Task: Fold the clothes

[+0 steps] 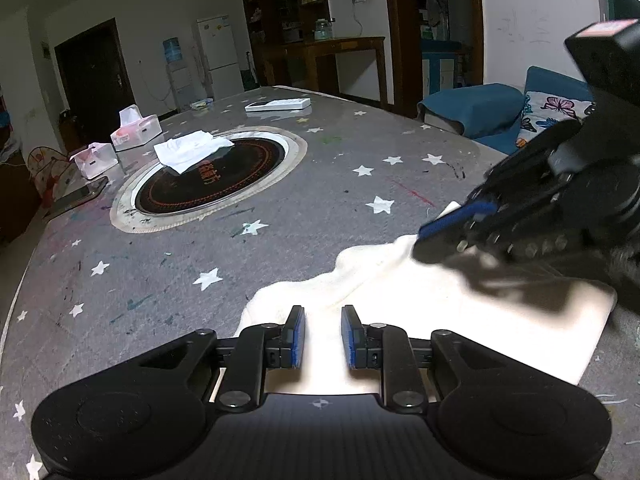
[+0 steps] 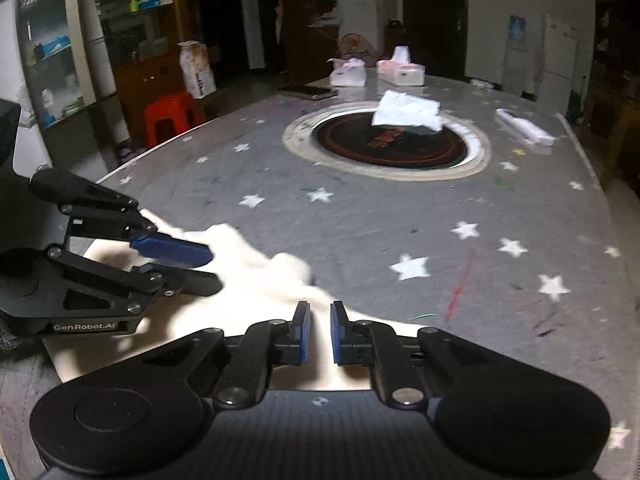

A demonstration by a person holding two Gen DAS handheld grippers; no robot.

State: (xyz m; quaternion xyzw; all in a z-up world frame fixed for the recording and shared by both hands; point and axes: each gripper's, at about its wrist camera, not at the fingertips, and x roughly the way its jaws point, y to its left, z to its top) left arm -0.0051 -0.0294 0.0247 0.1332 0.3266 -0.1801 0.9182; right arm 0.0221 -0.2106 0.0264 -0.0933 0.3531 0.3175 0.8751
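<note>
A: Where's the cream garment (image 1: 420,312)?

B: At the near edge of the counter (image 1: 240,240), well short of the round inset hotplate (image 1: 212,180). It lies mostly flat, with a rumpled far edge. Both tools are over it.

A: Gripping?

B: The left hand-held gripper (image 1: 323,334) has its blue pads parted, cloth below the gap but nothing pinched. The right hand-held gripper (image 2: 319,330) shows a narrower gap, also with nothing visibly caught.

A: What could go wrong?

B: The fabric looks soft, thick and fleecy, so I'd guess a shallow pinch catches only the top layer and the fold comes up lopsided. The star-printed cover looks smooth; the whole piece may slide rather than hinge. The two tools sit close together too, so they could collide.

A: Anything else nearby?

B: A folded white garment (image 1: 188,151) overlapping the hotplate's rim, two tissue boxes (image 1: 134,128) beyond, and a white remote (image 1: 278,104) further back. All well apart.
</note>
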